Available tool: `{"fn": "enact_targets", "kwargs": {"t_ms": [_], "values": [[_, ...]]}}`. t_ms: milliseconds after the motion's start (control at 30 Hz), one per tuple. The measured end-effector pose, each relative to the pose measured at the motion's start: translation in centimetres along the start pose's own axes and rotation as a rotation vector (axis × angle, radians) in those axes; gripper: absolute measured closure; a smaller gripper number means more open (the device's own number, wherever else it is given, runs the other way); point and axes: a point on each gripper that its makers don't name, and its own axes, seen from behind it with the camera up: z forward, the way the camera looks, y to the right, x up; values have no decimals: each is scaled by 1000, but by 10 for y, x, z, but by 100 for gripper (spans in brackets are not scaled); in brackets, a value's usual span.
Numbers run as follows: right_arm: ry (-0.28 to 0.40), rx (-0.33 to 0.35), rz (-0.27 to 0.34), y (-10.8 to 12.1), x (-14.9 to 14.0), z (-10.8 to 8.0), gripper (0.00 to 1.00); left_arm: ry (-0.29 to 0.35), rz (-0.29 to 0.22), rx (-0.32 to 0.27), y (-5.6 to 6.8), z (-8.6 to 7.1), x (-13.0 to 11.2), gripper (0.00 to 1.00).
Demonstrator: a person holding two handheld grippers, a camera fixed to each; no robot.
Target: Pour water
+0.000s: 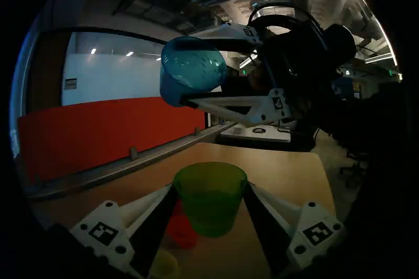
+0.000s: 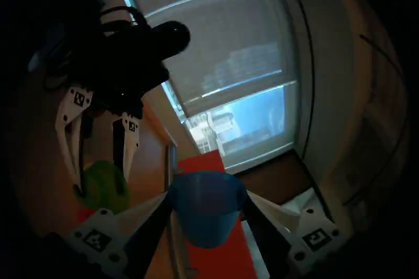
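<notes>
1. Left gripper (image 1: 209,191): a green cup (image 1: 211,211) is pinched upright between its jaws.
2. Right gripper (image 2: 207,195): a blue cup (image 2: 205,216) is pinched between its jaws, tilted, above the left jaws.
3. Red cup (image 1: 180,229): seen below the left jaws.

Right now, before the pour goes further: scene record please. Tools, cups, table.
left tool: shut on green cup, cup upright, held over the table
right tool: shut on blue cup
blue cup pose: tilted, higher than green cup, not touching it
water stream: none visible
cup contents: cannot tell
table: wooden top
also on table: small red cup and yellow cup, below the green cup
</notes>
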Motion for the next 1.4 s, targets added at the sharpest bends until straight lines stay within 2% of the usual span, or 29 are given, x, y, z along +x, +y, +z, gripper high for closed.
{"fn": "enact_targets", "kwargs": {"t_ms": [300,567,733,833,967,1400], "values": [[4,5,314,-1,-5,-4,10,3,-2,6,-2,-2,1,14],[14,19,695,4,-18,-6,10,1,-3,11,-4,-4,0,14],[18,47,875,2,-27,-6,10,-4,-1,13,-5,-5,-1,14],[17,69,947,-1,-28,-7,10,-8,1,16,-6,-6,-2,14],[17,98,1015,-6,-28,-8,10,-14,0,22,-9,-7,-5,14],[0,143,1146,-20,-41,-17,9,-29,-1,23,-11,-7,-10,14]]}}
